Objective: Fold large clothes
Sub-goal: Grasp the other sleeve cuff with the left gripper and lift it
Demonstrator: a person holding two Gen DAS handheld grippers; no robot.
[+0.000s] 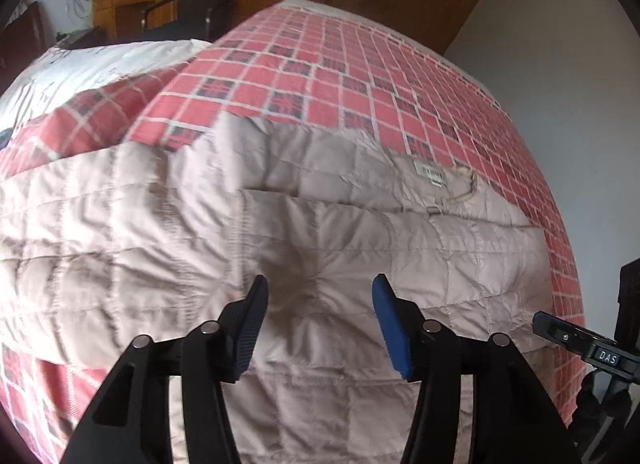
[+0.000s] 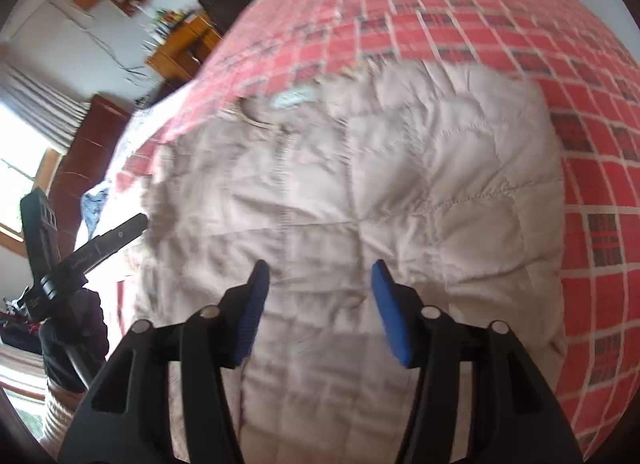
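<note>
"das" on the other tool (image 1: pixel 576 344); jacket label (image 1: pixel 431 175) unreadable.

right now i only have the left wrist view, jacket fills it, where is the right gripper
Observer: The right gripper hangs over the beige quilted jacket, jaws open, holding nothing.
Operator: does it see the zipper
Observer: Yes. In the right wrist view the zipper runs up the jacket from near its left finger toward the collar.
Operator: anything past the bed on that side
Observer: A bright window with a striped curtain shows at the left edge of that view, and a bit of blue cloth lies at the jacket's left edge.
</note>
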